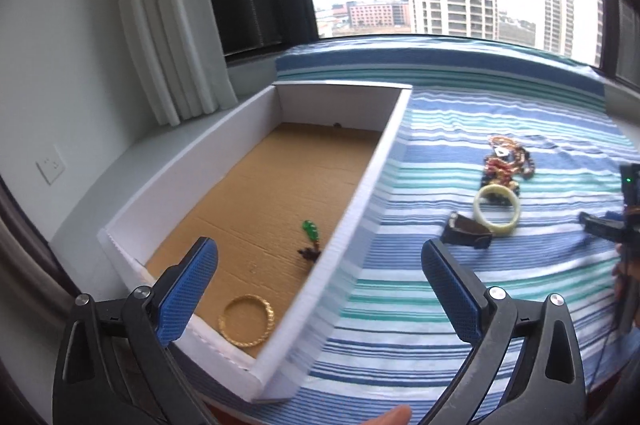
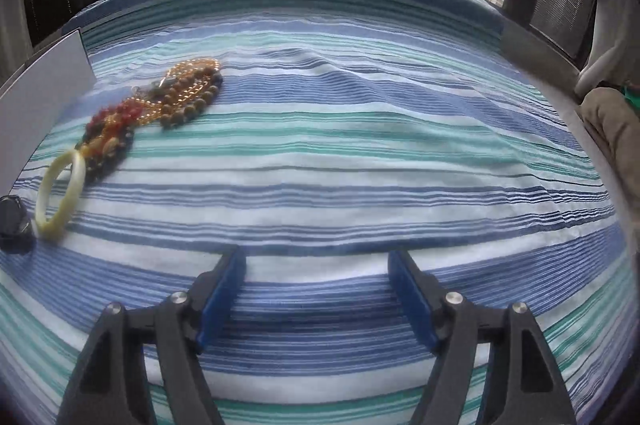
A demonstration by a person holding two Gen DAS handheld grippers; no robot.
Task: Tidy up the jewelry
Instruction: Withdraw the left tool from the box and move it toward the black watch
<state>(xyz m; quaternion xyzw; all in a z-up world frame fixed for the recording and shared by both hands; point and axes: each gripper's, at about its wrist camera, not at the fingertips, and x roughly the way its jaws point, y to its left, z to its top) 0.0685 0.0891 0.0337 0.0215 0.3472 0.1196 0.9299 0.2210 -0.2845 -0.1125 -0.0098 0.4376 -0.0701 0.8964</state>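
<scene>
My left jaws (image 1: 320,277) stand wide apart with nothing between the pads, straddling the near right wall of the white box (image 1: 362,201); that wall runs diagonally away between them and is the edge closest to me. My right jaws (image 2: 316,289) are also apart and empty, over bare striped cloth (image 2: 360,161), with open room ahead and to their right all the way to the far hem. Inside the box, just ahead of the left pad, a gold bangle (image 1: 247,321) lies on the brown cardboard floor, and further in a green pendant (image 1: 310,231) with a dark tassel sits beside the wall. Beyond that wall, ahead and right of the left jaws, lie a dark watch (image 1: 466,235), a pale bangle (image 1: 496,211) touching it, and a heap of beaded necklaces (image 1: 506,161). From the right jaws those same pieces sit far left. Only the left view shows the box's contents; the right shows merely its outer corner.
</scene>
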